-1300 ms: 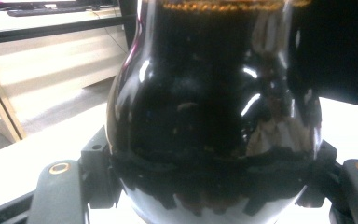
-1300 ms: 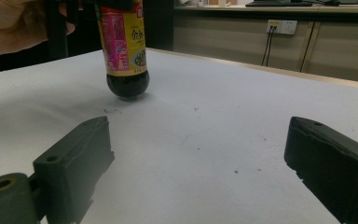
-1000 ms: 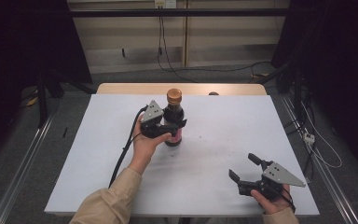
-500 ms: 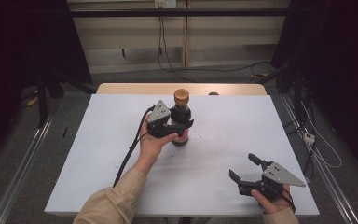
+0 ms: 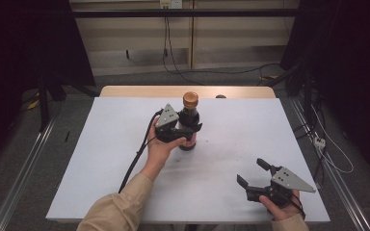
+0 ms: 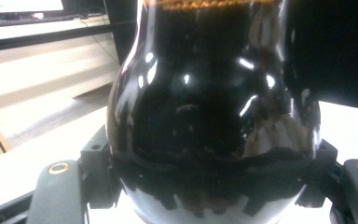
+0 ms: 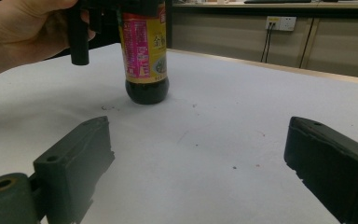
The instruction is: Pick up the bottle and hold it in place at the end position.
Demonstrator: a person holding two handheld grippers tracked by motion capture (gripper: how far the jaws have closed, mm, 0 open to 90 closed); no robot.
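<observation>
- The dark sauce bottle (image 5: pixel 190 122) stands upright on the white surface (image 5: pixel 106 159), slightly far of center; its base rests on the surface.
- The left gripper (image 5: pixel 191 130) pinches the bottle's body from the left, 1 jaw pressed on each side.
- The right gripper (image 5: pixel 253 174) sits at the near right, well apart from the bottle, jaws spread with nothing between them.
- The bottle carries an orange cap (image 5: pixel 190 99) and a pink-and-yellow label (image 7: pixel 144 39).
</observation>
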